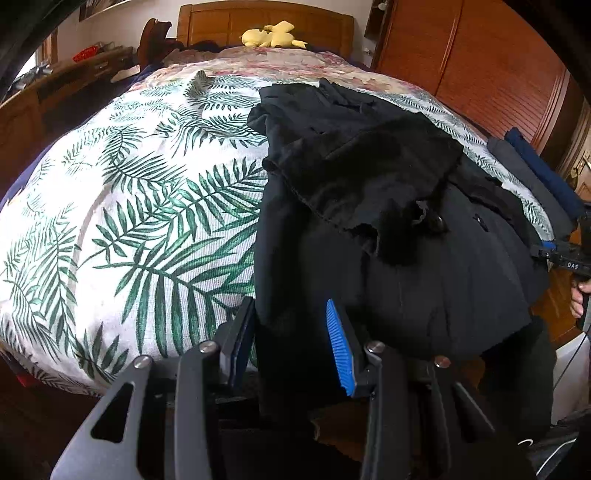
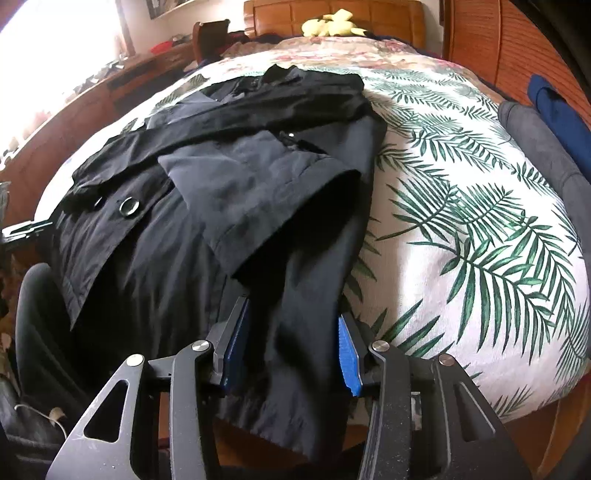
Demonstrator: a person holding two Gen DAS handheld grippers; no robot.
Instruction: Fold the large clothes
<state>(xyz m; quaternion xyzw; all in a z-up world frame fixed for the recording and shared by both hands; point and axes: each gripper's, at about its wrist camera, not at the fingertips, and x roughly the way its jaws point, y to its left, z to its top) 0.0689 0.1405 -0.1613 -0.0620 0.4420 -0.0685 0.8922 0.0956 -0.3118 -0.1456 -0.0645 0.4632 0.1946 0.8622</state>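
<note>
A long black coat [image 2: 177, 221] lay lengthwise on a bed covered by a leaf-print sheet [image 1: 110, 206], its collar toward the wooden headboard [image 1: 266, 22] and its hem hanging off the near edge. Both sleeves were already folded across the chest, one cuff lying over the front near two round buttons [image 2: 129, 205].

The left gripper [image 1: 291, 343] was spread wide, its blue pads on either side of the coat's left hem corner. The right gripper [image 2: 293, 354] was spread just as wide around the right hem edge. Neither pinched cloth yet.

Judged from this, the next step was probably to grip the hem and carry it toward the collar. The risks:

- A shallow bite could catch only the top layer, so the coat would peel apart instead of folding.
- The fabric looked thin and smooth, so it could slip from the pads under the coat's weight.
- Lifting unevenly could skew the fold or shake the sleeves loose.
- A pad could snag the sheet and drag it along.

A yellow plush [image 1: 271, 35] sat by the headboard, and folded clothes [image 2: 546, 122] rested at the bed's right edge.
</note>
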